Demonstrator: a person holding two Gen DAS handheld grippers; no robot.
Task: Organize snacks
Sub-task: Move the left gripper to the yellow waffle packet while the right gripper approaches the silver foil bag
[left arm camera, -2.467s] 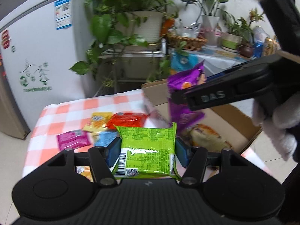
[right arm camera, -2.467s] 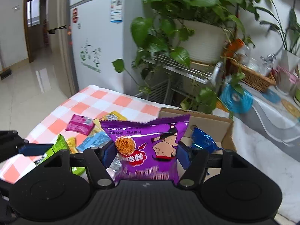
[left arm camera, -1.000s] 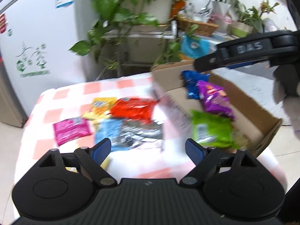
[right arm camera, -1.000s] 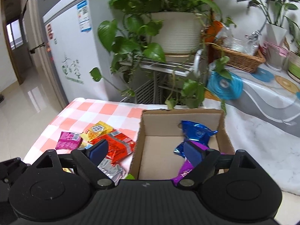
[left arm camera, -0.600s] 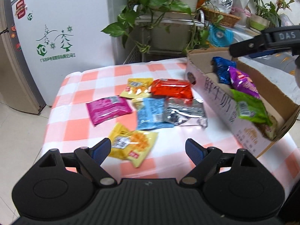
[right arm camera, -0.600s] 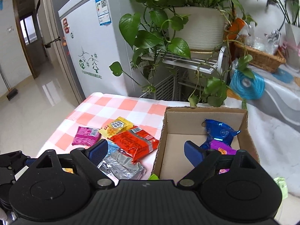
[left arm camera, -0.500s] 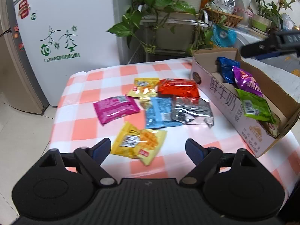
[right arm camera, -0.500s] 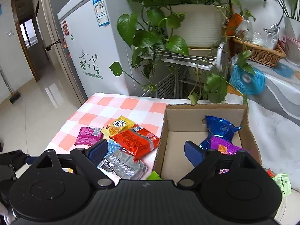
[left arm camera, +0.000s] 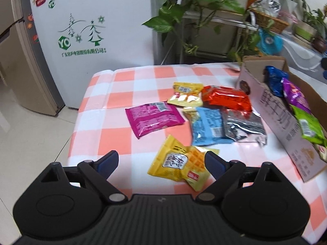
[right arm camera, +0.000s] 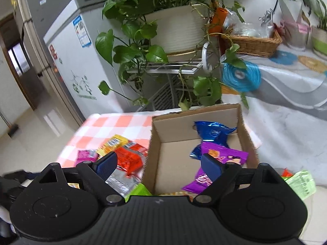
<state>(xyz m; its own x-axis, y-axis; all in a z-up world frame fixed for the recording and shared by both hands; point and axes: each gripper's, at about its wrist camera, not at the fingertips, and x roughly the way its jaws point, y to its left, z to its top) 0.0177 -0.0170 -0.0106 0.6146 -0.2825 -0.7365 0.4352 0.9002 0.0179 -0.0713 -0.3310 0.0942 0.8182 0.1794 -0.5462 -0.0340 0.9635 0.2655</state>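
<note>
Left hand-held gripper (left arm camera: 161, 160) jaws opening, nothing clamped, above yellow waffle packet (left arm camera: 179, 161) on checkered desk (left arm camera: 122, 81). Right hand-held gripper (right arm camera: 158, 164) jaws apart, empty, over cardboard box (right arm camera: 196, 114) holding blue packet (right arm camera: 212, 131) and purple packet (right arm camera: 222, 154).

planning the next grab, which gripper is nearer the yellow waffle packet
Left. The left gripper, jaws opening and empty, hangs just over the yellow waffle packet; the right gripper is over the cardboard box.
</note>
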